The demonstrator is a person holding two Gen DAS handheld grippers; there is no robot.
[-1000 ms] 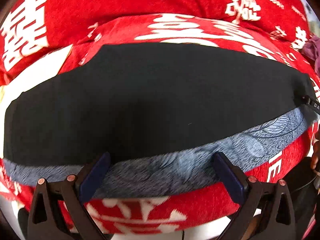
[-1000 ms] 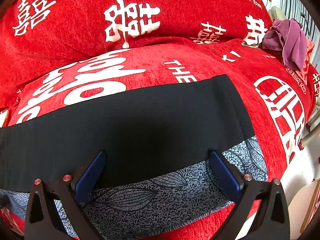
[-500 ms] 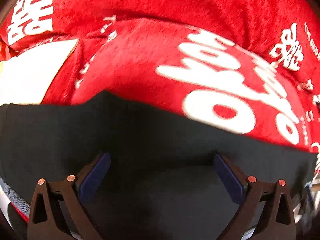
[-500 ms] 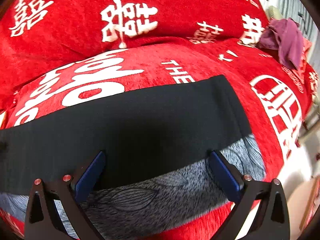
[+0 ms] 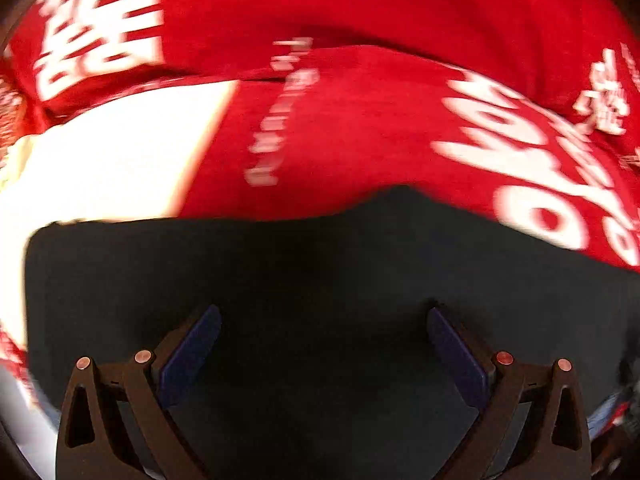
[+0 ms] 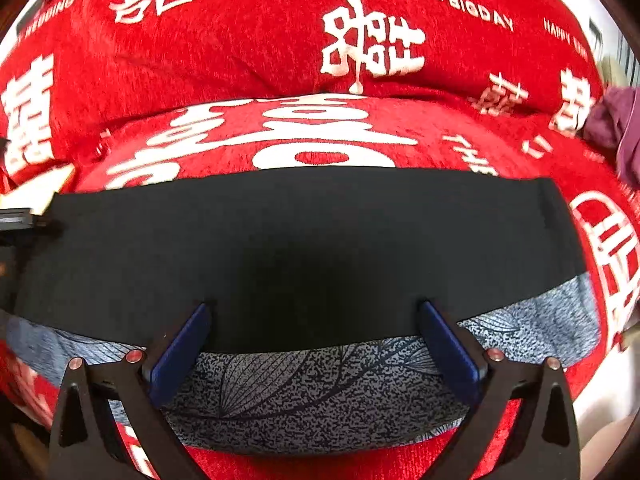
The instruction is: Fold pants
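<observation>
Pants (image 6: 304,240), black, lie spread flat across the seat of a red sofa, reaching nearly from one side of the right wrist view to the other. Their near edge rests on a strip of grey leaf-patterned cloth (image 6: 320,396), which shows below the black fabric and runs out past it on both sides. No container appears in either view.

The red sofa cover (image 6: 248,52) is printed with white characters and the words "THE BIGDAY"; the back cushion rises behind the seat cushion. At the far right of the right wrist view a purple garment (image 6: 616,120) lies on the sofa. At the far left edge of the same view, a dark piece of hardware sits just at the end of the pants, too cropped to identify.

In the left wrist view, which is blurred, the pants (image 5: 320,288) fill the lower half, and a white area (image 5: 116,152) shows at the left beside the red cover.

The left gripper (image 5: 323,344) is spread wide, its blue pads (image 5: 188,356) over the black fabric with nothing clamped between them. The right gripper (image 6: 316,340) is likewise wide apart, holding nothing, its fingers straddling the boundary between the black pants and the grey cloth. Whether either set of fingertips actually touches the fabric cannot be told.
</observation>
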